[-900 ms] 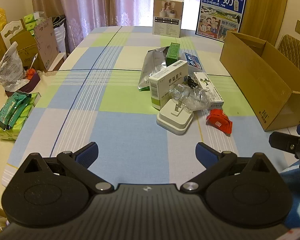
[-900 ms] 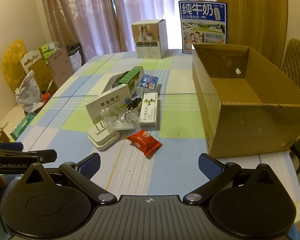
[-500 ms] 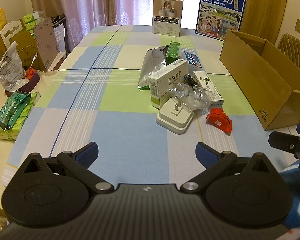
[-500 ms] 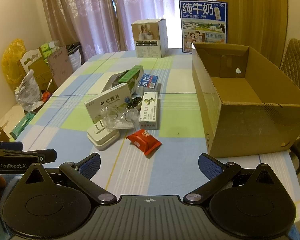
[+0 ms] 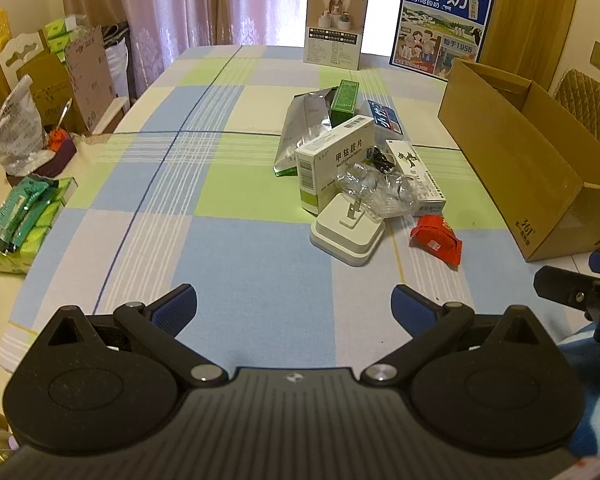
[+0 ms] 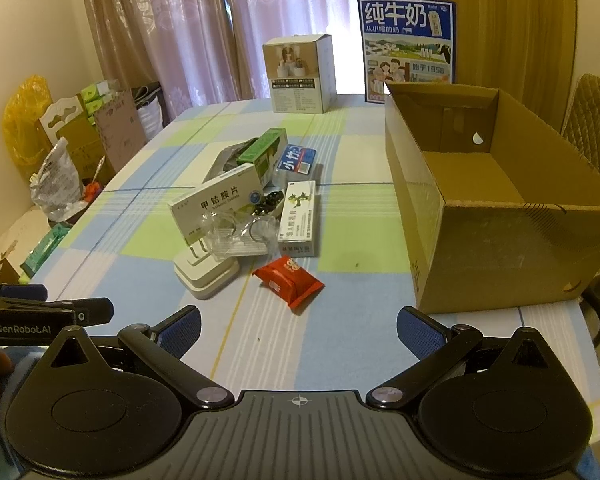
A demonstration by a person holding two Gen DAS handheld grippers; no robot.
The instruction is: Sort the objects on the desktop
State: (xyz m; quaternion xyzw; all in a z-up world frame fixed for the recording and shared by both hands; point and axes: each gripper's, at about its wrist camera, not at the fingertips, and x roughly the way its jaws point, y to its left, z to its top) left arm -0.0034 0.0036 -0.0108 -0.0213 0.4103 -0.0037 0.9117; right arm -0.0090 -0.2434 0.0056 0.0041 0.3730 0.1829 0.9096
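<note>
One milk poster (image 6: pixel 407 46) reads "纯牛奶", "1956".

Left wrist view low over the table's near edge, facing the far curtains, right wrist view likewise from further right, both sharing the clutter pile (image 5: pixel 356 168) and cardboard box (image 6: pixel 496 208)

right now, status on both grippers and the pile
Left gripper open, empty, short of the pile. Right gripper open, empty. Red packet nearest, beside the white charger; cardboard box empty. Nothing in the way.
</note>
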